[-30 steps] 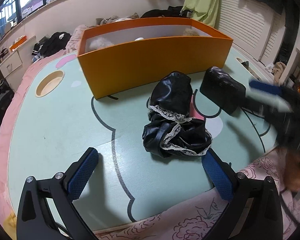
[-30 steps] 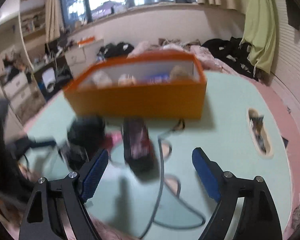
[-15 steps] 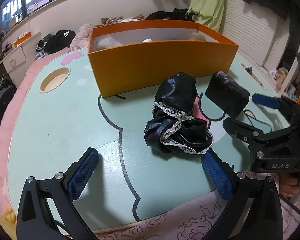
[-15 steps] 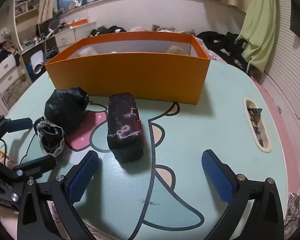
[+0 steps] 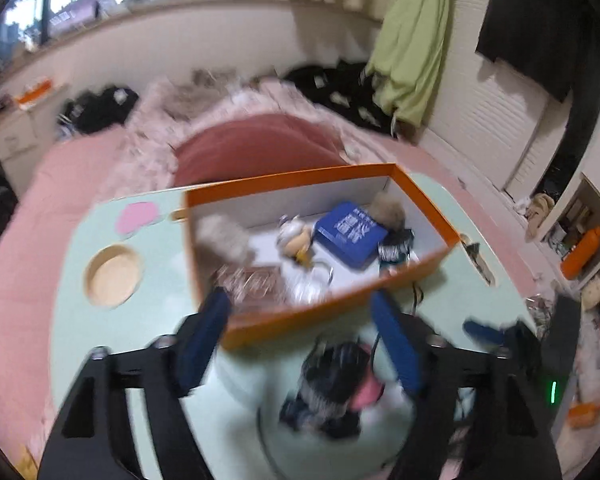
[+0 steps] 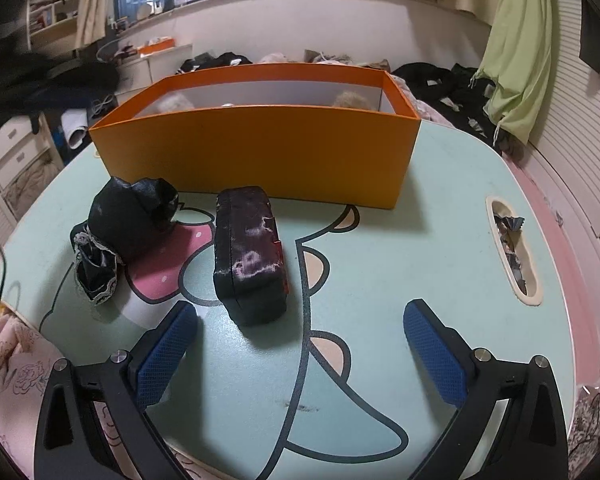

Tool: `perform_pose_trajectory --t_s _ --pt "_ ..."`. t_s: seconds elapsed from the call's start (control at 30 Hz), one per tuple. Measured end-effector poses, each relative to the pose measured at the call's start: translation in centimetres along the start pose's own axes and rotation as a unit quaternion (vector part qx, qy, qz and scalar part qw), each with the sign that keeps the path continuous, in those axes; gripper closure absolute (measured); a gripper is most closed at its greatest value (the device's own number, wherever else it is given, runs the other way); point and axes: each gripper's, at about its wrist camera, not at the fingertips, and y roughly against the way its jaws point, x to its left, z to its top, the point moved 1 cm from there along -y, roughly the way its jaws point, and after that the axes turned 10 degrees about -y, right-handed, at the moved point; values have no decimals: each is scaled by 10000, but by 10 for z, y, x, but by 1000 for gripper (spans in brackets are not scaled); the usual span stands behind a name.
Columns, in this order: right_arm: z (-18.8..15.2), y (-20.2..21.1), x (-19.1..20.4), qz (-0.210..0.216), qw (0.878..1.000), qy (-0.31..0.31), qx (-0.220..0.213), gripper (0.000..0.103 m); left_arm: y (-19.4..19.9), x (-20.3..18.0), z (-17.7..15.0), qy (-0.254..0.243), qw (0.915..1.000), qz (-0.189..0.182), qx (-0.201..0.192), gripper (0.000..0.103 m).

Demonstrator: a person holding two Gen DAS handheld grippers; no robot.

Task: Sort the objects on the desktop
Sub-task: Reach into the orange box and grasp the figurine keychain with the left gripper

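Note:
An orange box (image 6: 260,152) stands at the back of the mint-green cartoon table (image 6: 420,240). Looking down from the left wrist, the box (image 5: 292,178) holds a blue book (image 5: 350,236), fluffy toys and other small items. A black lace-trimmed cloth (image 6: 124,216) lies crumpled in front of the box, with a black pouch (image 6: 248,256) beside it. My left gripper (image 5: 300,304) hangs high over the box's front wall, blurred, its jaws closing on nothing; the cloth (image 5: 332,384) lies on the table below it. My right gripper (image 6: 300,312) stands wide open just short of the pouch.
A round cup hole (image 5: 114,274) is sunk into the table's left side, and a long slot (image 6: 512,248) with wrappers on the right. Pink bedding surrounds the table. A green garment (image 6: 516,52) hangs at the right wall.
The left view has risen and swung forward, so it now looks down into the box, and its jaws stand narrower. The right gripper opened wider, then stayed put.

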Motion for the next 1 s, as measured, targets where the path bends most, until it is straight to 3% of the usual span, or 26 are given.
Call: perform_pose_trajectory --t_s 0.03,0.1,0.23,0.3,0.37,0.43,0.6,0.77,0.87,1.0 --pt "1 0 1 -6 10000 -10 -1 0 -18 3 14 -9 9996 -34 269 45" --pt "0 0 1 -12 10000 -24 -1 0 -56 0 36 -267 9966 -61 773 46" --pt "0 1 1 -17 10000 -43 -1 0 -101 1 55 -331 9916 227 1226 46" --pt "1 2 1 -15 10000 -48 -5 0 -123 5 56 -231 9883 160 1501 51" --pt "2 -3 3 -14 10000 -51 0 0 -142 10 52 -188 9833 239 1795 63" --pt "1 -5 4 -23 10000 -63 -2 0 -141 11 51 -338 9852 406 1633 65" --pt "1 -6 5 -31 10000 -75 -5 0 -99 16 46 -267 9957 236 853 65" --pt "0 -6 5 -38 10000 -84 -8 0 -20 10 18 -327 9988 -358 42 65" --pt "0 -6 5 -42 10000 -86 -9 0 -3 -2 -10 -382 9973 -625 14 65" --pt "-1 -7 7 -64 9999 -92 -15 0 -15 -17 -41 -497 9950 -842 177 65"
